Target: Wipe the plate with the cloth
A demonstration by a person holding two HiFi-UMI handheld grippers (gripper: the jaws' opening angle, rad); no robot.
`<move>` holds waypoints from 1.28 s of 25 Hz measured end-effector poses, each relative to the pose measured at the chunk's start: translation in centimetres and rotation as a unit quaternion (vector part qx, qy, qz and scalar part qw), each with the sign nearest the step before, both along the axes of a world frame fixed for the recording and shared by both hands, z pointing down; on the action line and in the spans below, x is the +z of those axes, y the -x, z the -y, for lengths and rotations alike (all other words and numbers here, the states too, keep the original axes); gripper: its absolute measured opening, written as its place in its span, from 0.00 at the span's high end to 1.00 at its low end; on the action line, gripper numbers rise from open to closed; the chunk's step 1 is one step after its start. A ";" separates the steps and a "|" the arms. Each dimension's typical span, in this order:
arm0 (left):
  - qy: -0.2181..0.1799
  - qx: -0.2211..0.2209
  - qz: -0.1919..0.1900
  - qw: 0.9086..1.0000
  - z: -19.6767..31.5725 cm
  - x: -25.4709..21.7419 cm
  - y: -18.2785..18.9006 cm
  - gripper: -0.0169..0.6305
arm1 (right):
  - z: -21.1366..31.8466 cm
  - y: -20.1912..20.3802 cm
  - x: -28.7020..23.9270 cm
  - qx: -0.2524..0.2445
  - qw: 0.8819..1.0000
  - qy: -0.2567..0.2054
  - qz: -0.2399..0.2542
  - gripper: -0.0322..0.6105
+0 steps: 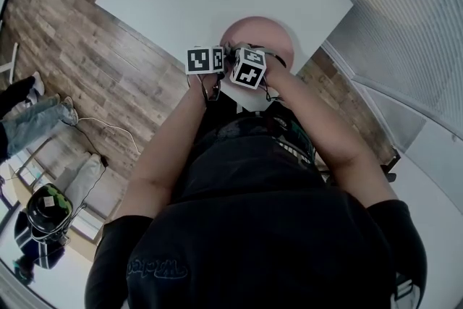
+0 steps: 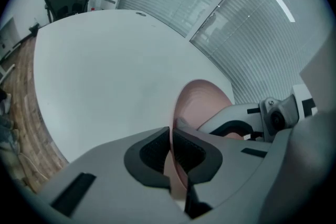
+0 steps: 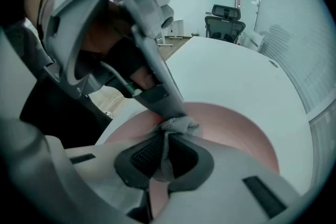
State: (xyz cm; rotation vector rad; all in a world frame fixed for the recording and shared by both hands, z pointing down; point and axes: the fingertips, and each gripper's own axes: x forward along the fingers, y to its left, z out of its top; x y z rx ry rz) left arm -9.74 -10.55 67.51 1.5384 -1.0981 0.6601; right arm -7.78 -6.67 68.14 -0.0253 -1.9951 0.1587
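At the left, the person's left claw (image 2: 171,136) was shut tight on the near rim of the pink plate (image 2: 203,105), with the thin edge pinched between its dark pads. The plate sat at the near edge of the white worktop (image 2: 115,60), just in front of the person's body. Whether the pinched rim was raised off the surface could not be told.

Just to the right, the two claws were crowded together over that same near edge. The right claw (image 3: 164,140) was clamped on a grey cloth (image 3: 178,126). A bunched knot of the cloth bulged out past the claw's tips and touched the plate just inside the rim, right against the left claw.

From that knot, nearly all of the plate's bare pink face spread forward and off to the right, away from the person and away from the pinch point. Behind the cloth there was only the rim.

Judging from this, the left claw served as the anchor and the right one was placed to do the wiping. The next stroke would probably have to travel outward across the face, away from the left claw.
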 end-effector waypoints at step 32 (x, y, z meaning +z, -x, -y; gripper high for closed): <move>0.008 0.044 0.026 0.999 0.7 0.5 0.7 0.93 | 5.0 -16.3 1.5 0.095 0.972 -0.068 -0.203 0.89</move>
